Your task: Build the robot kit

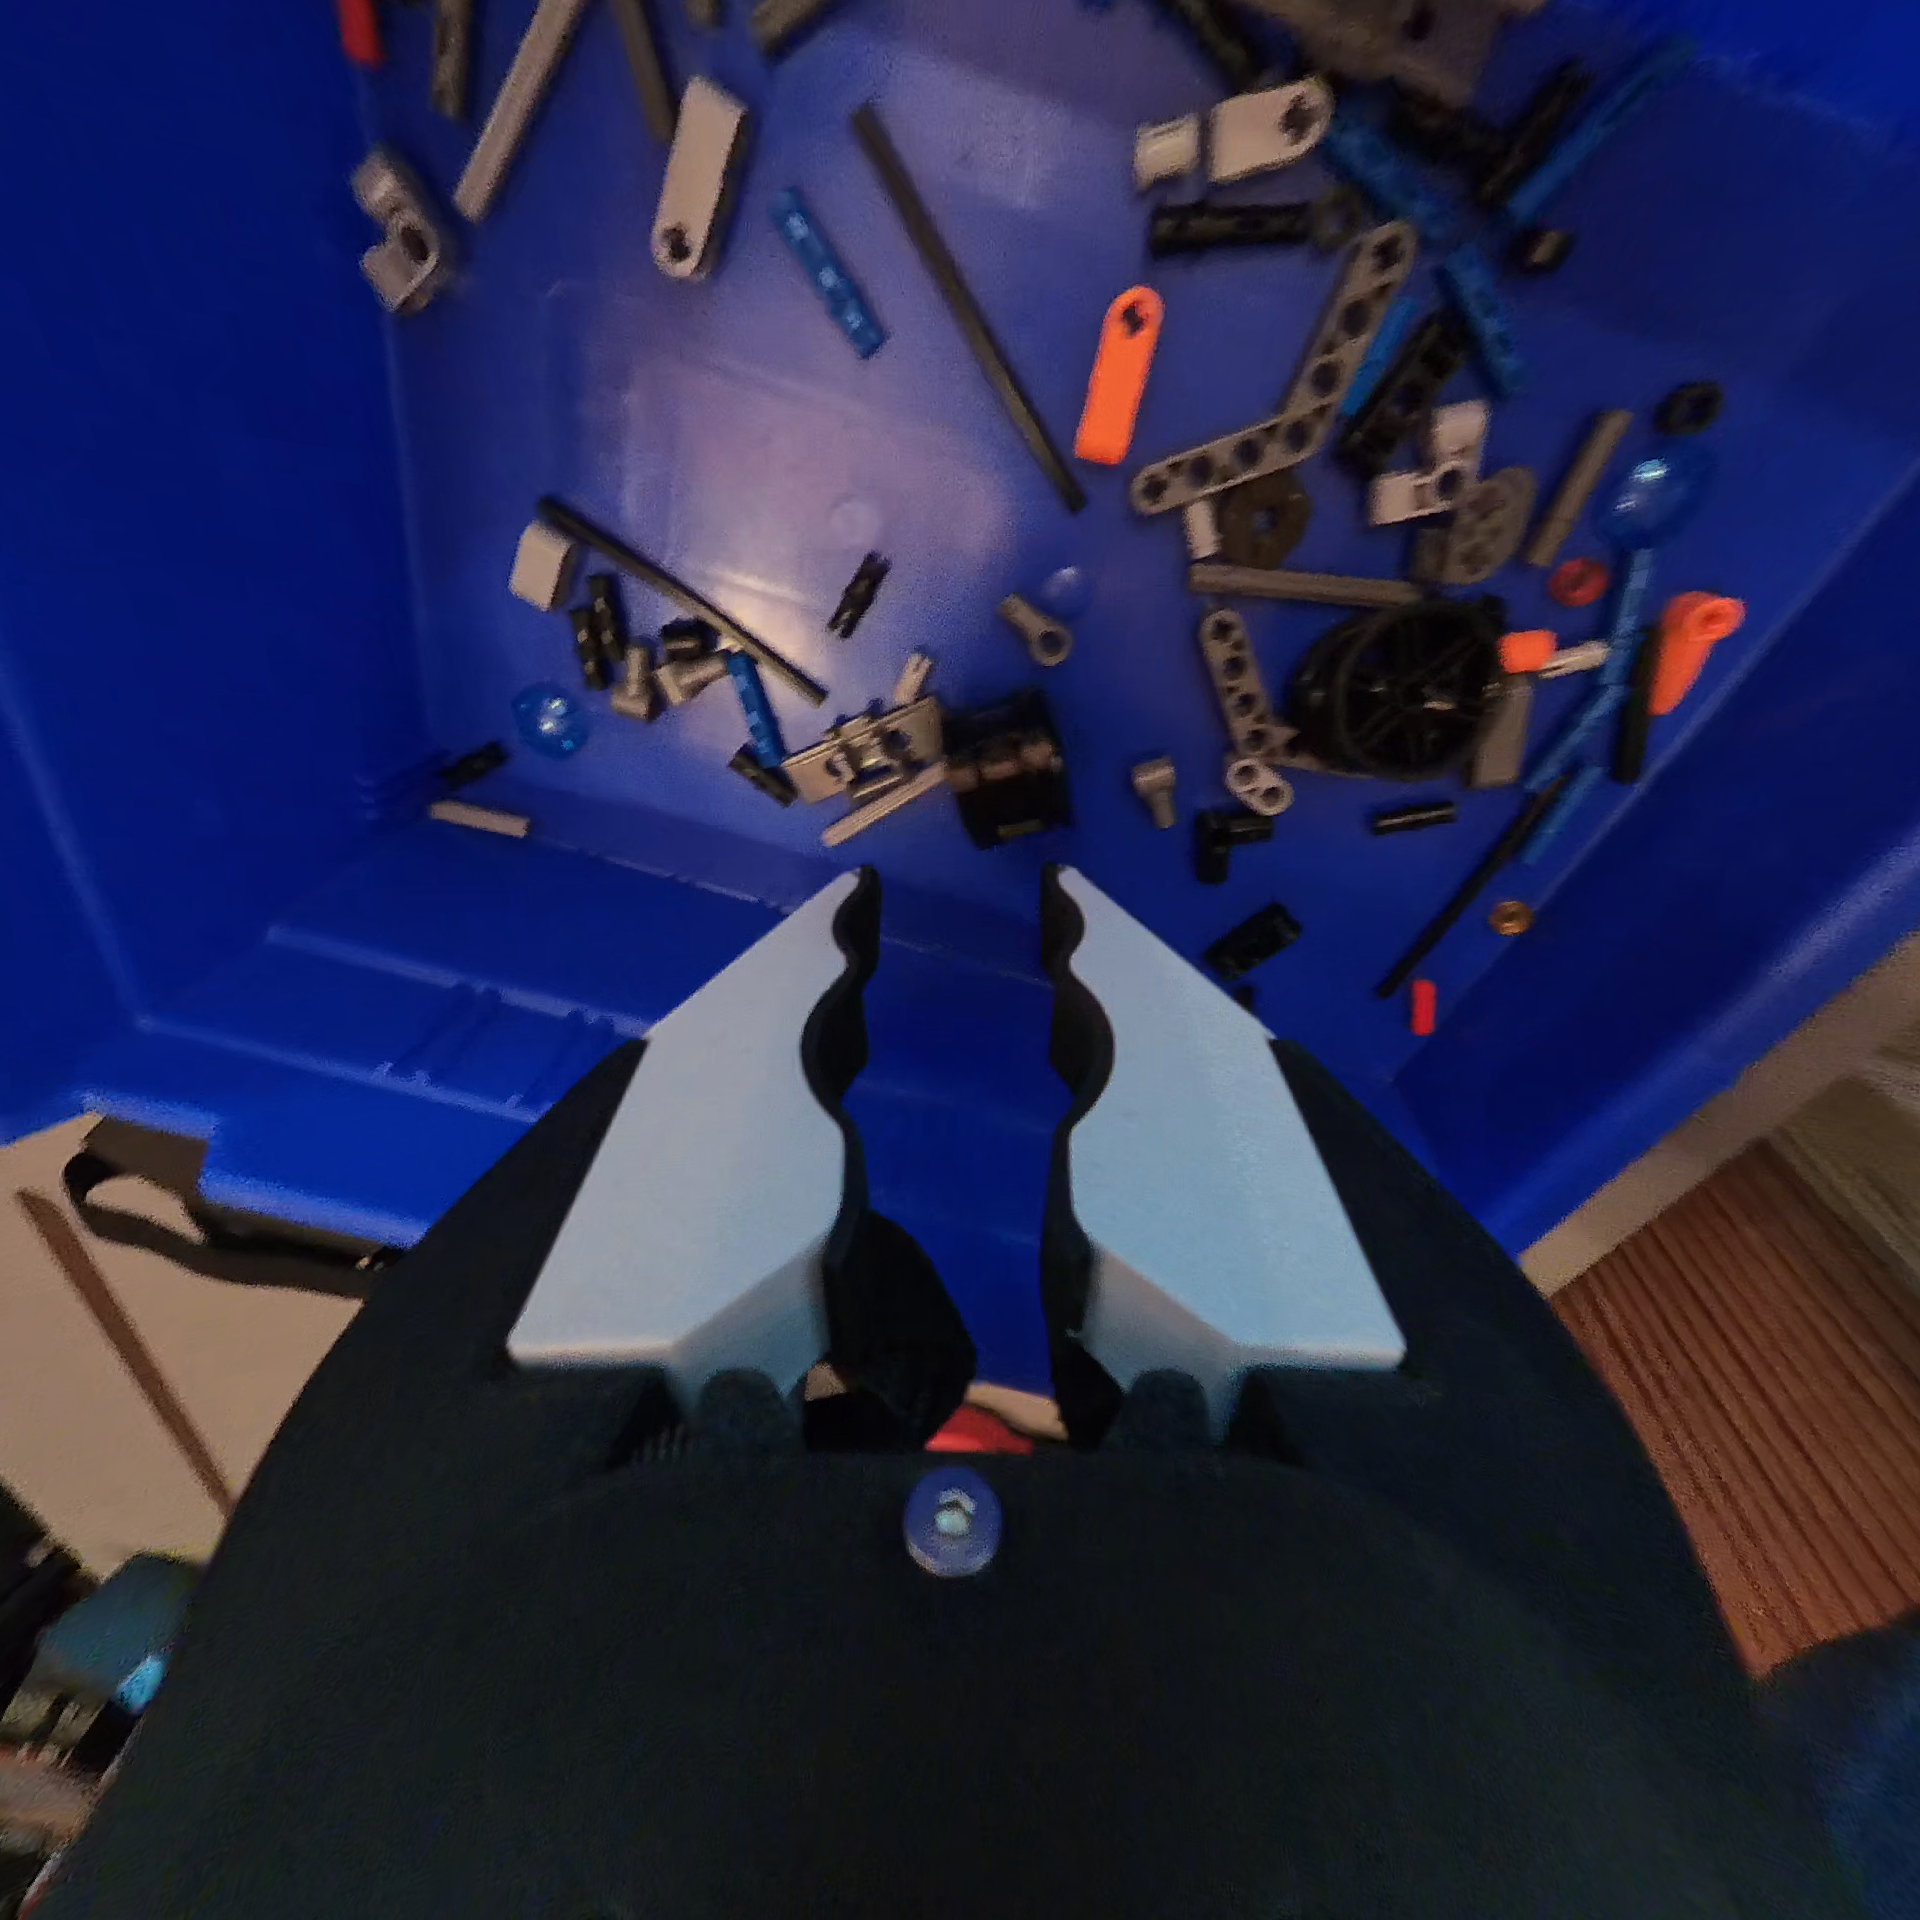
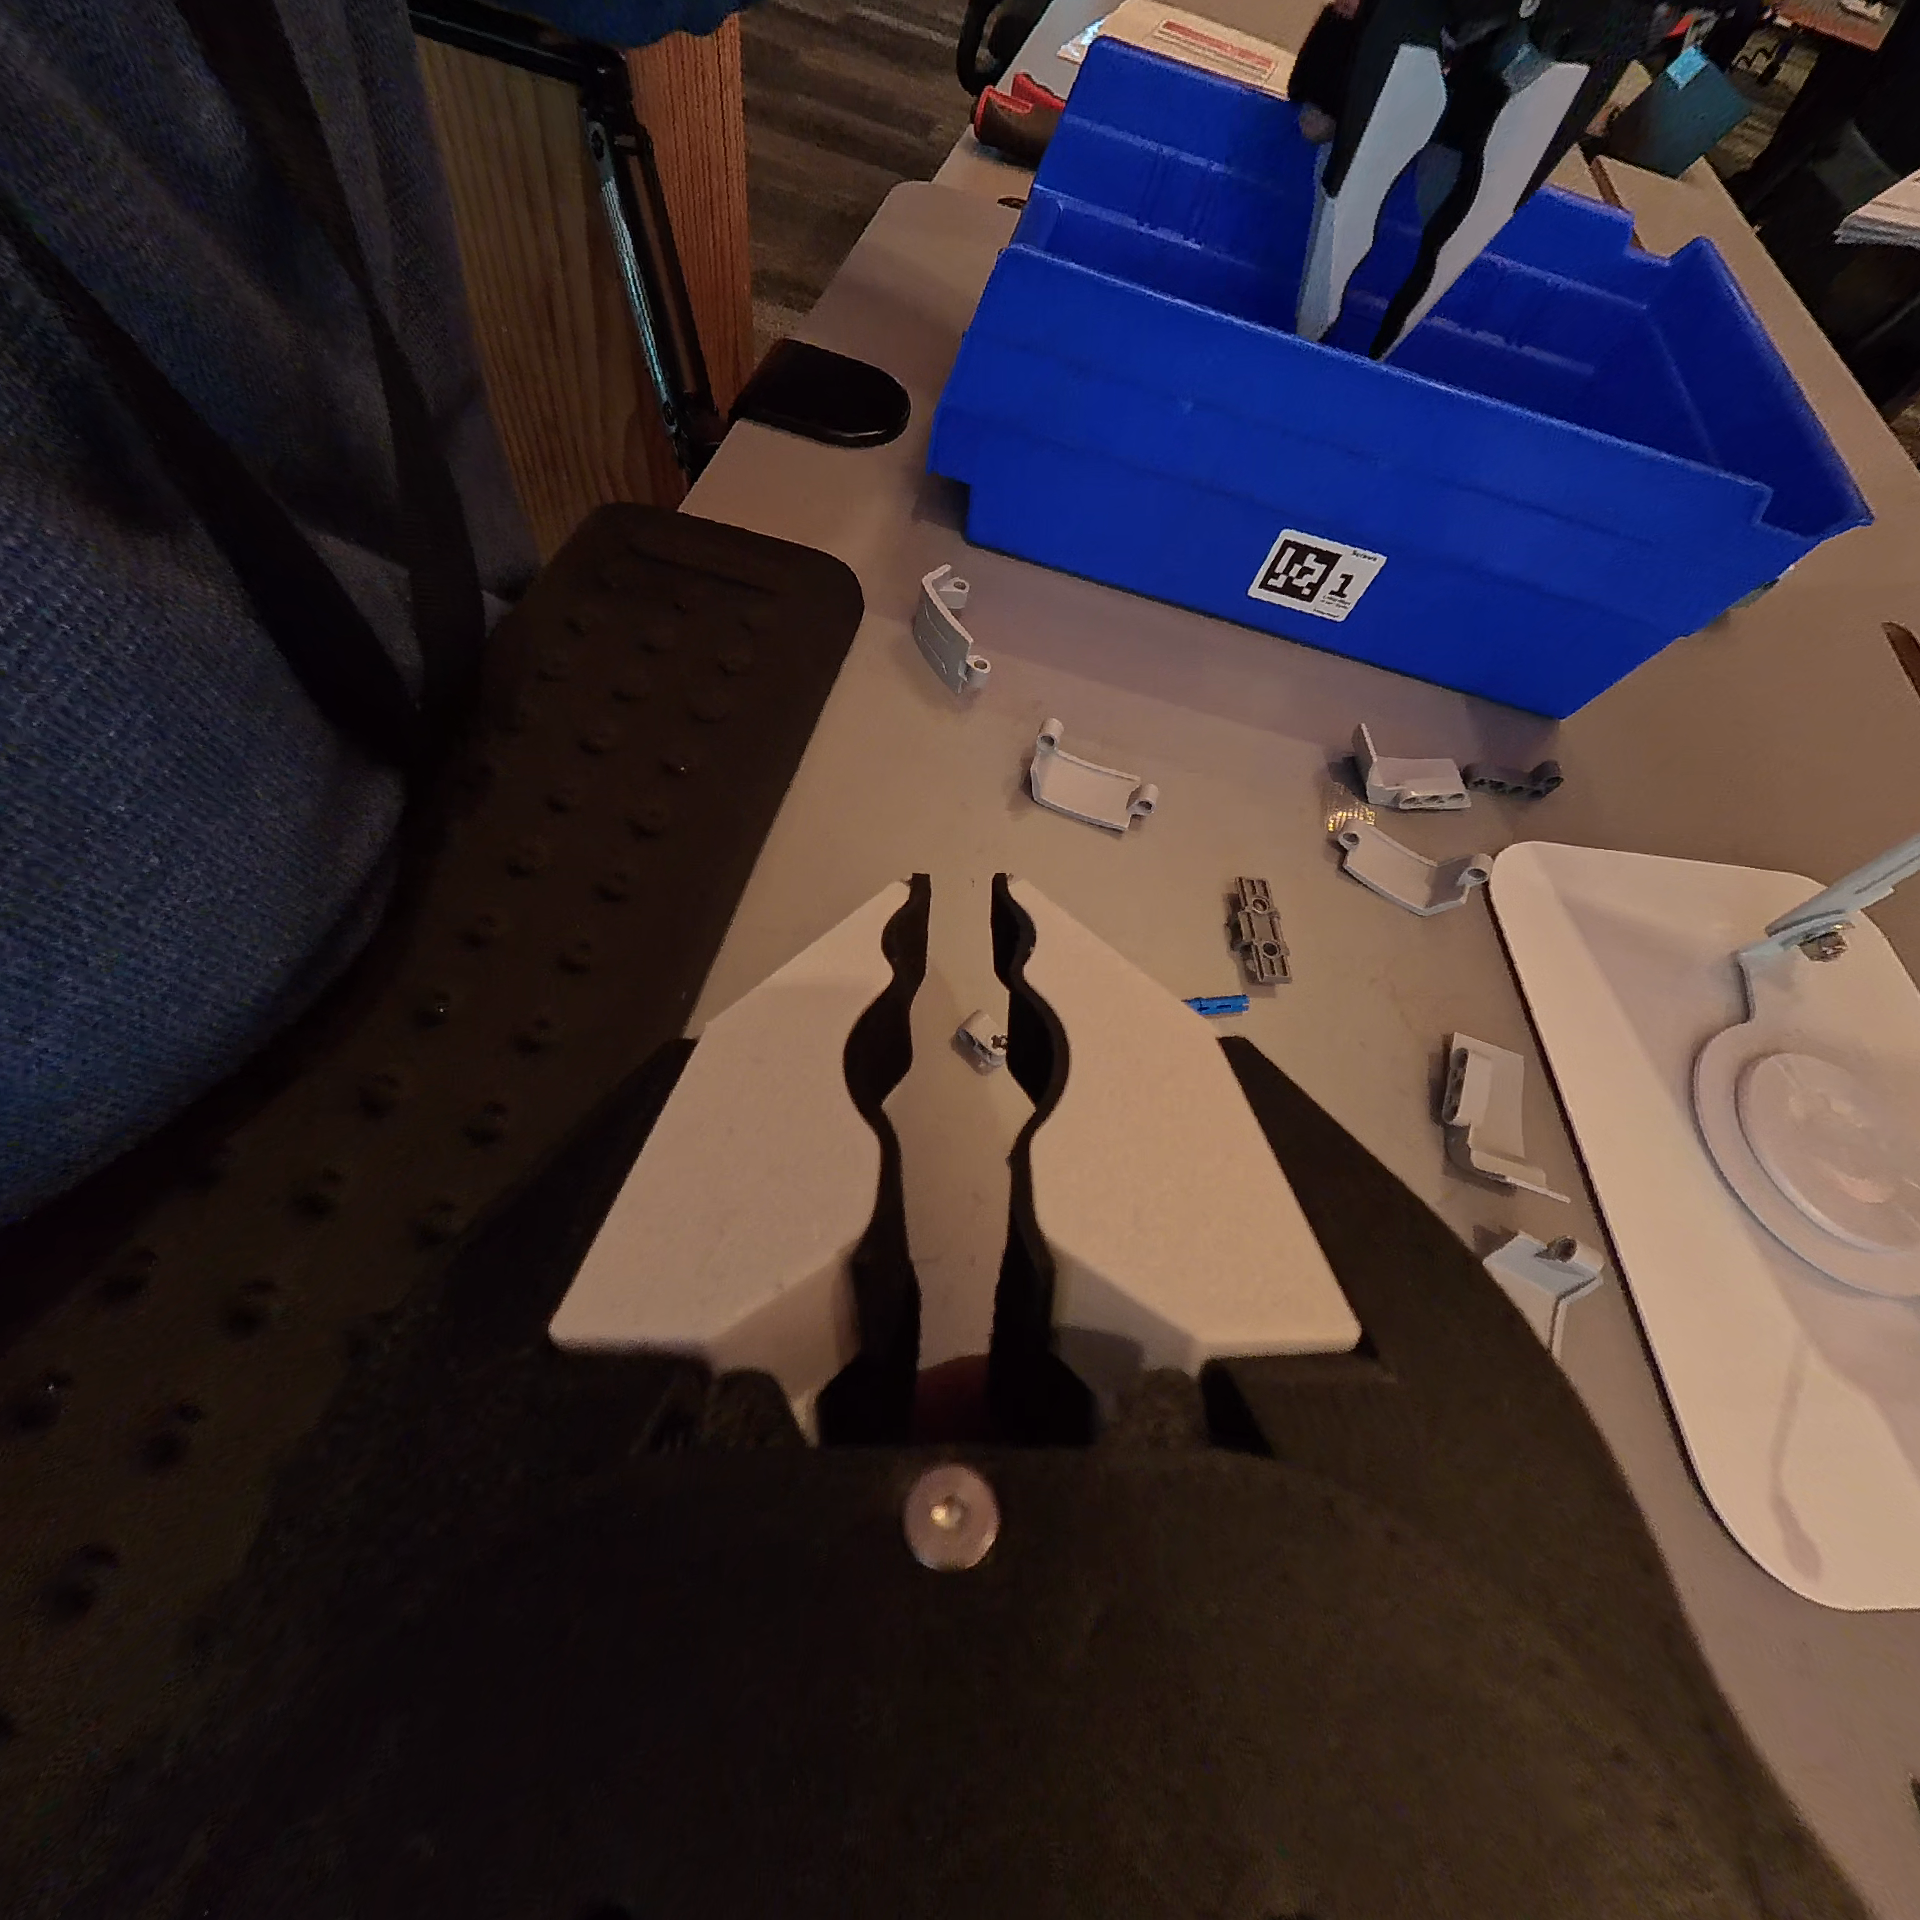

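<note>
Your left gripper (image 1: 958, 883) is hanging open and empty inside the glossy blue plastic bin (image 1: 312, 987); scattered building-toy pieces, like the black spoked wheel (image 1: 1397, 691) at two o'clock, are lying beyond. Your right gripper (image 2: 961, 883) is hovering slightly parted, empty, over the matte grey table (image 2: 1143, 686), a small grey connector (image 2: 980, 1041) lying between its fingers.

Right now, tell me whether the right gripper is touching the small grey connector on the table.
Apart. The right wrist view shows the small grey connector lying between the open right gripper fingers, table visible around it.
</note>
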{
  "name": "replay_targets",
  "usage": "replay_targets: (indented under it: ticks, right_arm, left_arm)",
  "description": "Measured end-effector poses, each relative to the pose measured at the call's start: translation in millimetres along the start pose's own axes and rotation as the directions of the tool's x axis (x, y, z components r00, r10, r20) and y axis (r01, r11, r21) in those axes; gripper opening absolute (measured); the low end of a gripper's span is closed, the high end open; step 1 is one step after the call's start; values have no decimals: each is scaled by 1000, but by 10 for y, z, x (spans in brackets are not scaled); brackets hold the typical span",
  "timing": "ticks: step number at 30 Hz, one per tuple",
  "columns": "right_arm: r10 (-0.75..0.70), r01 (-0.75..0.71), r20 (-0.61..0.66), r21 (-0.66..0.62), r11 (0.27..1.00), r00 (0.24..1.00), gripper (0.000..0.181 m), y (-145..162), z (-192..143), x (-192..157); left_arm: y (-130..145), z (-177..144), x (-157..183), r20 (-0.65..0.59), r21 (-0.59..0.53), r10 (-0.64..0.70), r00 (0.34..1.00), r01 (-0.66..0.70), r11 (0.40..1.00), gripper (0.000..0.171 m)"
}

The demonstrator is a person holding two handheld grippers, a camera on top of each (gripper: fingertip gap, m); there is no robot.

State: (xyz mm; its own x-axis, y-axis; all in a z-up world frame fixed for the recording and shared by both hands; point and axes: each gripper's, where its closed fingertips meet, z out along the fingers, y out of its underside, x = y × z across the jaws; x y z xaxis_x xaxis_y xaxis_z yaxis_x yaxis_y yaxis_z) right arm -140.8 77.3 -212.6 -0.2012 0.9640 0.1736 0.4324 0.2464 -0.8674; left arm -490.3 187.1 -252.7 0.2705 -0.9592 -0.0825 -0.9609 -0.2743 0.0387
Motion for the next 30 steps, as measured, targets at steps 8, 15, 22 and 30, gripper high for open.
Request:
replay_targets:
  ticks: [8, 15, 22, 30]
  right_arm:
    - [5, -5, 4, -5, 1000, 1000, 9, 15, 18, 2]
    - [6, -6, 3, -4, 1000, 1000, 9, 19, 16, 5]
    - [13, -13, 3, -7, 1000, 1000, 9, 35, 19, 17]
    - [16, -16, 3, -10, 1000, 1000, 9, 45, 24, 22]
  left_arm:
    - [-280, -57, 657, -185, 99, 147, 972, -130, 987, 41]
    - [-219, 220, 771, -145, -18, 225, 964, -229, 973, 31]
    - [-302, 144, 664, -105, 40, 236, 966, -233, 972, 30]
    - [-212, 136, 63, 62, -16, 146, 987, -145, 989, 30]
